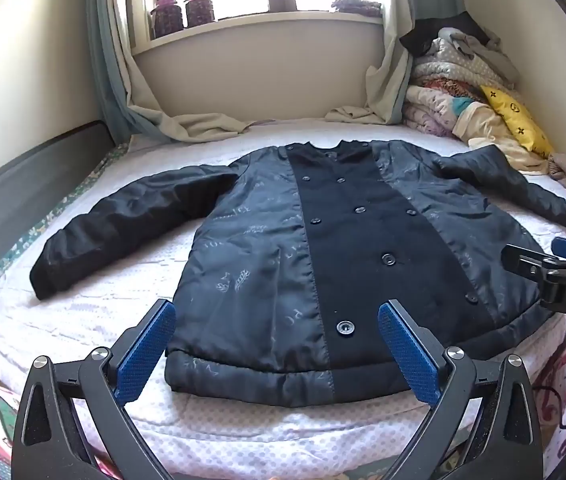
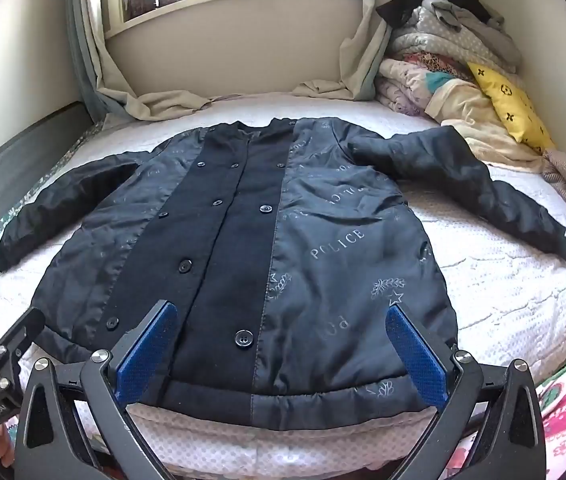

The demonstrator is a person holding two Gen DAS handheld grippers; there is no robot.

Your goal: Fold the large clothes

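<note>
A large dark navy buttoned jacket (image 1: 323, 248) lies flat on the bed with its lining outward and both sleeves spread; it also shows in the right wrist view (image 2: 267, 248). Its left sleeve (image 1: 123, 224) reaches toward the bed's left side, its right sleeve (image 2: 471, 184) toward the right. My left gripper (image 1: 277, 312) is open and empty, hovering above the hem's left part. My right gripper (image 2: 281, 316) is open and empty, above the hem's right part. The right gripper also shows at the left wrist view's right edge (image 1: 555, 264).
The bed (image 1: 95, 320) has a white quilted cover. A pile of folded bedding and clothes with a yellow pillow (image 2: 511, 104) sits at the far right corner. Curtains (image 1: 171, 120) drape onto the bed's far edge. A dark bed frame (image 1: 23, 184) runs along the left.
</note>
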